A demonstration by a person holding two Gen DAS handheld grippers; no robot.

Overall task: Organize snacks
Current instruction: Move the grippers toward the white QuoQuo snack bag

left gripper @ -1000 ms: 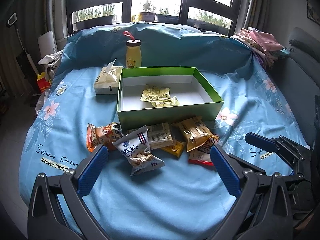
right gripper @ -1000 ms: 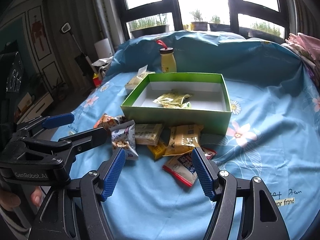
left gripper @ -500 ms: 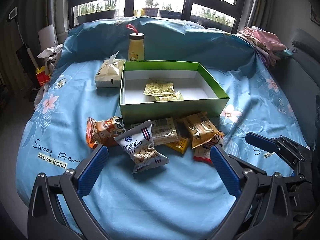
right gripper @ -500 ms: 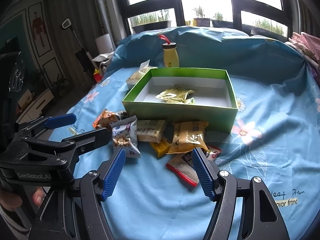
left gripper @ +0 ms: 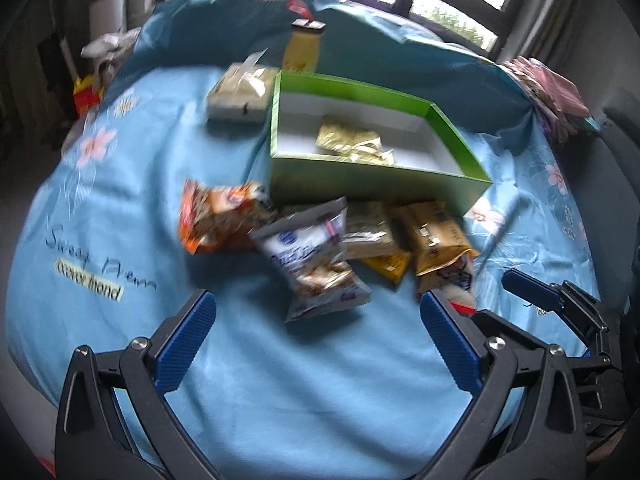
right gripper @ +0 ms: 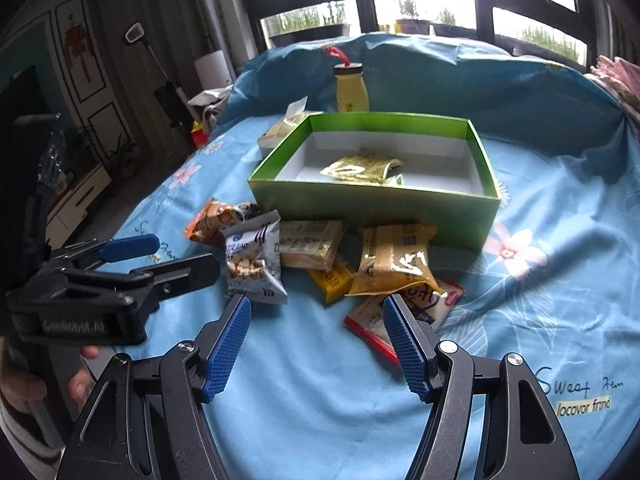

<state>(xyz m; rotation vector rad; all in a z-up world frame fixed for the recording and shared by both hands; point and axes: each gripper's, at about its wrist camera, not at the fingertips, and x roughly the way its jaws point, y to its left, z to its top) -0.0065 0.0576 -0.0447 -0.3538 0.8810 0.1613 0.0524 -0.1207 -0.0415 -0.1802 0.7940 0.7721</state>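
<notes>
Since a second ago both tools sit lower and closer to the snack pile; snacks unmoved.
Left tool (left gripper: 318,336): jaws wide, empty. White-and-blue packet (left gripper: 314,264) just ahead at 12 o'clock, long axis running 11 to 5.
Right tool (right gripper: 316,340): jaws wide, empty. Red-edged packet (right gripper: 370,316) touching near its right finger, 1 o'clock.
Green box (right gripper: 360,204): beyond the pile, 12 o'clock, on the bed (right gripper: 320,392), holding yellow-green packets (right gripper: 362,168).

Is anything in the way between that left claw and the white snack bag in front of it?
Nothing visible. Only bare blue sheet lies between the open left gripper and the white bag; the other snacks sit beside and behind it.
</notes>
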